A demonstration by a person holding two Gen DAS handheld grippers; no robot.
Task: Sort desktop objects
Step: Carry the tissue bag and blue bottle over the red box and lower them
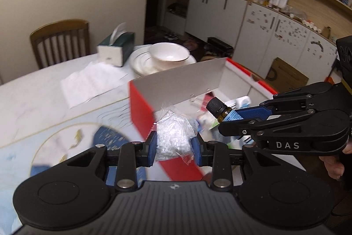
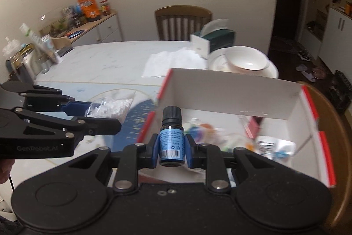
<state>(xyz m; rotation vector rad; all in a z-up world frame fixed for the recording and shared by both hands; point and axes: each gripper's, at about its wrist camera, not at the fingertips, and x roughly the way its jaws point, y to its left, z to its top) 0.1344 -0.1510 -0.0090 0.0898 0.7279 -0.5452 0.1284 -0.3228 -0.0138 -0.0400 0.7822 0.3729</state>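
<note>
Over the near corner of the red-and-white box, both my tools carry loads meant for the same bin. My right gripper has its jaws clamped on a small dropper bottle, blue pads pressing its blue label from either side, black cap pointing forward and away from me. Held by the body like this, I judge the bottle will drop base-first or roll flat among the things already lying in the box: blurred packets and a white sachet, too smeared to name further. My left gripper has its jaws closed on a clear plastic bag of white beads, pinched low so the slack top sticks up past the pads. A soft bag deforms, so I judge the grip needs that much bite. From the left wrist view the bag hangs at the box's near red wall, about level with the raised white flap; whether it is past the rim I cannot tell. The right tool reaches in from my right, roughly level, bottle out over the interior. The left tool lies lower and to my left, pointing toward the box across the patterned blue mat. Further back on the marble surface sit a tissue box, stacked white dishes and a flat tissue sheet, all well apart from my work. A wooden chair stands behind.
</note>
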